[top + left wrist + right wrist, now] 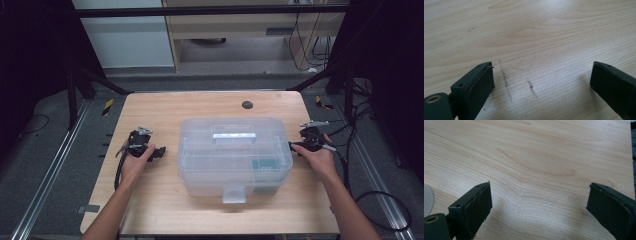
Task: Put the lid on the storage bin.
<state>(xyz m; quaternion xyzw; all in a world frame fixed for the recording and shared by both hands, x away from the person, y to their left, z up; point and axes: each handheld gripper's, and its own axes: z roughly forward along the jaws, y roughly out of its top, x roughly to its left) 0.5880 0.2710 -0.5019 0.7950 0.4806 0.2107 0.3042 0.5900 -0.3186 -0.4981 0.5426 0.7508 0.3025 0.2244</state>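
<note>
A clear plastic storage box (pixel 235 155) with a closed lid, a top handle (pixel 234 135) and a front latch (pixel 233 193) sits in the middle of the wooden table (pixel 165 105). Something teal shows through its right side. My left gripper (pixel 159 152) rests on the table left of the box, held in a hand. In the left gripper view it (pixel 541 82) is open over bare wood with dark scuff marks (pixel 506 83). My right gripper (pixel 296 146) sits by the box's right side. Its jaws (pixel 539 207) stand wide apart over bare wood with nothing between them.
A small dark round hole (pixel 247 105) marks the table behind the box. Metal rails (pixel 55 165) and cables (pixel 385 200) run along the floor on both sides. The table's right edge (pixel 631 157) lies close to the right gripper.
</note>
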